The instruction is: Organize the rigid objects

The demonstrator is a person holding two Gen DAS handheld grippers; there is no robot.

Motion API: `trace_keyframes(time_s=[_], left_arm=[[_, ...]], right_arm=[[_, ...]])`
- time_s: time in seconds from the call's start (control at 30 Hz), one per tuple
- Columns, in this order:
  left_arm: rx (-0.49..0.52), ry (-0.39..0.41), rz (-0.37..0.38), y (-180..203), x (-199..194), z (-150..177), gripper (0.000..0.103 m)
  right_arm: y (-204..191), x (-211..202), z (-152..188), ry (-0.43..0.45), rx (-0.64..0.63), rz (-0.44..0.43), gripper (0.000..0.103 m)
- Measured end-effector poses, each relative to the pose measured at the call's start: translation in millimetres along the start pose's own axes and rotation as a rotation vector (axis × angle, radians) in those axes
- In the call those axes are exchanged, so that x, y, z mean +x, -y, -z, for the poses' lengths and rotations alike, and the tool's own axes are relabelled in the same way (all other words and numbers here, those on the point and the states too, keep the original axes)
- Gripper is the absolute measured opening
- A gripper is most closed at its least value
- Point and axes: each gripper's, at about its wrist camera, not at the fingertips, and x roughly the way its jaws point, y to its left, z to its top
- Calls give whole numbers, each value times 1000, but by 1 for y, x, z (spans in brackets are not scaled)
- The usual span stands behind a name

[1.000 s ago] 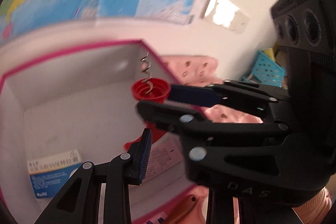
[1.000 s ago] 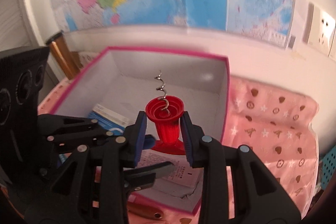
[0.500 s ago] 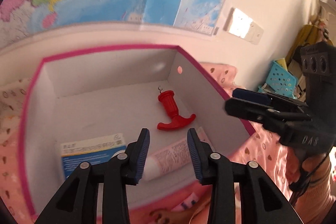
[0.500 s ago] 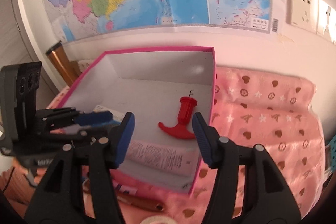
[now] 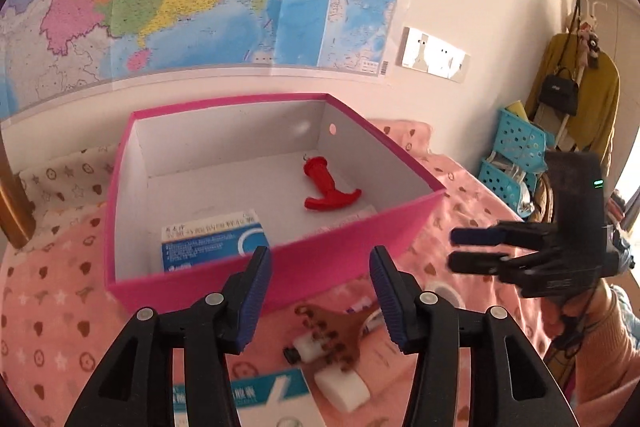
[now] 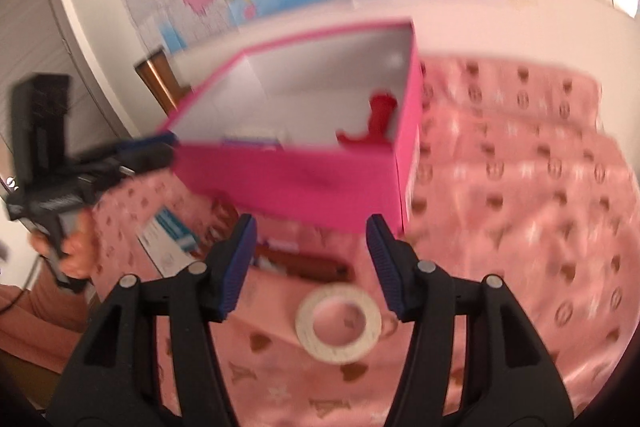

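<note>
While my left tongs [image 5: 320,291] have just been opening, nothing between them, my right tongs [image 6: 308,267] stand open and empty above a tape roll [image 6: 338,323]. Red corkscrew [image 5: 324,187] lies inside the pink box [image 5: 340,255], near a blue-and-white carton [image 5: 212,239].

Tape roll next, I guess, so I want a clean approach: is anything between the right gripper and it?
Nothing visible. The tape roll lies flat on the pink cloth just beyond the open right gripper, with only bare cloth around it.
</note>
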Motion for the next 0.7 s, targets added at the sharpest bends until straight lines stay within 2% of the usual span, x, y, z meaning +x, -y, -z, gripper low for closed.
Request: trace_keyframes(time_s=[0.3,0.7], left_arm=[[-20,-112,13,3,21,29,52],[-35,-181,23,5,41,45,52]], right_arm=[[21,32,24,-112,75,4,59],[3,24,42,-171,3,-20,59]])
